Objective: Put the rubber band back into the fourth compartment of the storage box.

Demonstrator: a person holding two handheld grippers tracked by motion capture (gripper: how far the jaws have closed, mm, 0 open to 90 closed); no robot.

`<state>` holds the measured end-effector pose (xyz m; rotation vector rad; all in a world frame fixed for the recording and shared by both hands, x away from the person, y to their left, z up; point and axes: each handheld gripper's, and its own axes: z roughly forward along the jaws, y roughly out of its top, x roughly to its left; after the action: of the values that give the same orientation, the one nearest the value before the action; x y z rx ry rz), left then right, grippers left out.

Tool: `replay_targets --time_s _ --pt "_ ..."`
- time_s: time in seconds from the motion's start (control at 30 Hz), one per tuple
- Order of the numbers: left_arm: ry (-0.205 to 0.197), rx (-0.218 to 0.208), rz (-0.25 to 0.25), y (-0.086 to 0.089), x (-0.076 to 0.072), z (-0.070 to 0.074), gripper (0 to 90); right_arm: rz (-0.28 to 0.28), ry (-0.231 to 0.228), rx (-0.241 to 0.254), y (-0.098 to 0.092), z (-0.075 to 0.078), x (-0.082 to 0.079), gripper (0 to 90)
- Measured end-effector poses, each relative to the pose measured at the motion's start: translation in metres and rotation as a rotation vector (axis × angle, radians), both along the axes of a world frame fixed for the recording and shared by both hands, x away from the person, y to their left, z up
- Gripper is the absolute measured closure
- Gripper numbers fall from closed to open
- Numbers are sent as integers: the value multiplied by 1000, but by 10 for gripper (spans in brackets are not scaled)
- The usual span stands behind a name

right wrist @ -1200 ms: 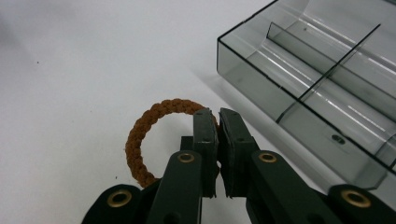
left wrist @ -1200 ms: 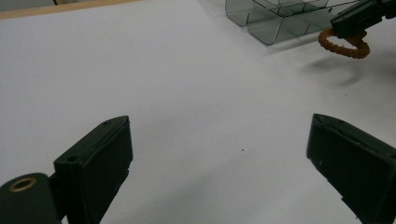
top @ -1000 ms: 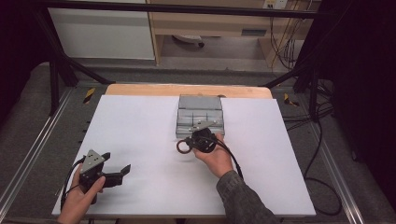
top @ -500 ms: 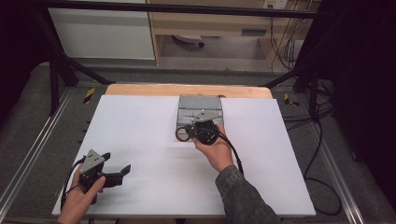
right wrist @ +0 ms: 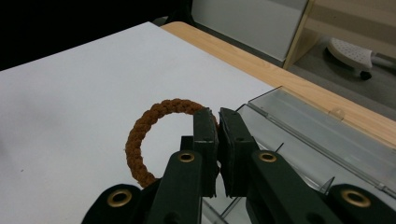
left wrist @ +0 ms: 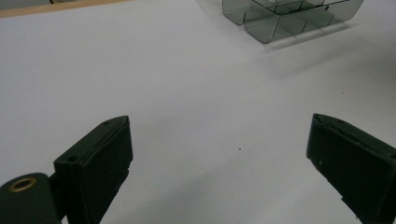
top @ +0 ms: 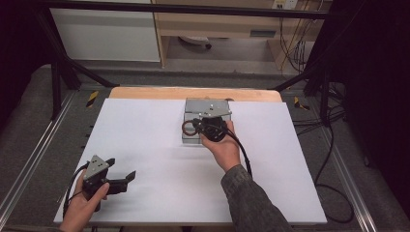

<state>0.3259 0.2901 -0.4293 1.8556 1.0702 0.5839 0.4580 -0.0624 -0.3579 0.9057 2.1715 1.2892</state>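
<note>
A brown braided ring hangs from my right gripper, whose jaws are shut on its right side. In the high view the ring sits at the left edge of a clear compartment box, with the right gripper above the box's near half. The box's open lid lies just right of the jaws. My left gripper rests low at the near left of the white table, jaws wide apart with nothing between them; its own view shows both fingers and the box far ahead.
The wooden table edge runs behind the box. A black cable trails from the right gripper along the person's forearm. Metal frame rails flank the table, and cables lie on the floor at right.
The right gripper has carried the ring farther away, from just in front of the box to over its near-left part. The left gripper has stayed put.
</note>
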Motion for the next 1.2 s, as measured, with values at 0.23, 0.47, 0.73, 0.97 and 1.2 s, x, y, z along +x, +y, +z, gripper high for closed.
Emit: replay_targets --time_s 0.23,0.47,0.73,0.97,1.2 --pt "-1 0 1 0 0 0 67 -50 -16 -9 -2 2 10 859" --pt "3 -1 -2 0 0 0 67 -85 -35 -20 -4 4 20 859" --pt "4 -1 -4 0 0 0 67 -80 -36 -40 -1 6 30 859" --pt "2 -5 -2 0 0 1 67 -78 -35 -88 4 4 39 859" --pt "-1 -5 -1 0 0 1 67 -71 -27 -121 8 1 45 859"
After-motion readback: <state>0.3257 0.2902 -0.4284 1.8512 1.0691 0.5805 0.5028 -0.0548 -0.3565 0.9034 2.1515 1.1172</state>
